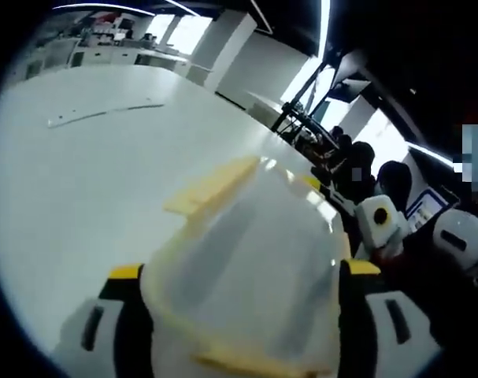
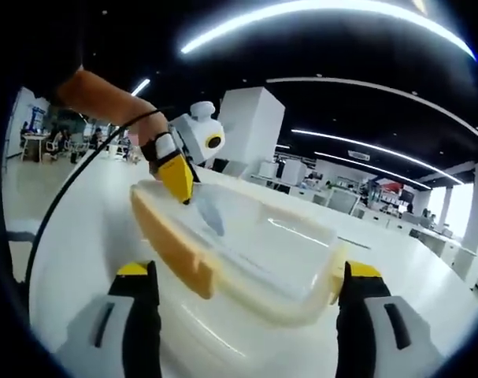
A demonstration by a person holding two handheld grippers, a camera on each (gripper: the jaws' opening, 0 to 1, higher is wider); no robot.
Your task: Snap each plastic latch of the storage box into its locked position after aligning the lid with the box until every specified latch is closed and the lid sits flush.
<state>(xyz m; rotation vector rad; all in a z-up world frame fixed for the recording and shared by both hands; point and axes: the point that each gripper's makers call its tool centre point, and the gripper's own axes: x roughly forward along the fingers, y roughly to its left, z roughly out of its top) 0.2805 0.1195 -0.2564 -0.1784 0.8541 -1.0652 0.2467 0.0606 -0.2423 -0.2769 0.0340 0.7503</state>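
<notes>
1. Clear plastic with yellow trim makes up the lid (image 2: pixel 246 244), and it hangs in the air above the white tabletop (image 1: pixel 89 173), not lying on it.
2. Seen from the right gripper view, the left gripper (image 2: pixel 179 177) comes in from the far side. Its yellow jaws are pinching the far edge of the lid.
3. From the left gripper view, the lid (image 1: pixel 246 268) sits between that gripper's own two jaws, very close to the camera.
4. The right gripper (image 2: pixel 246 272) has its jaws spread wide, one on each side of the near end of the lid. I cannot tell if they touch it.
5. One yellow latch (image 2: pixel 172 236) runs along the left side of the lid in the right gripper view. It hangs loose and is not snapped onto anything. Another yellow latch (image 1: pixel 211 185) sticks out flat at the far end in the left gripper view.
6. I think the step now is lining up the lid with the box. No latch is closed yet, so the job has barely started.
7. Next, the lid needs to go down flat on the box, with all its edges matching. Then each latch needs a firm push until it clicks.
</notes>
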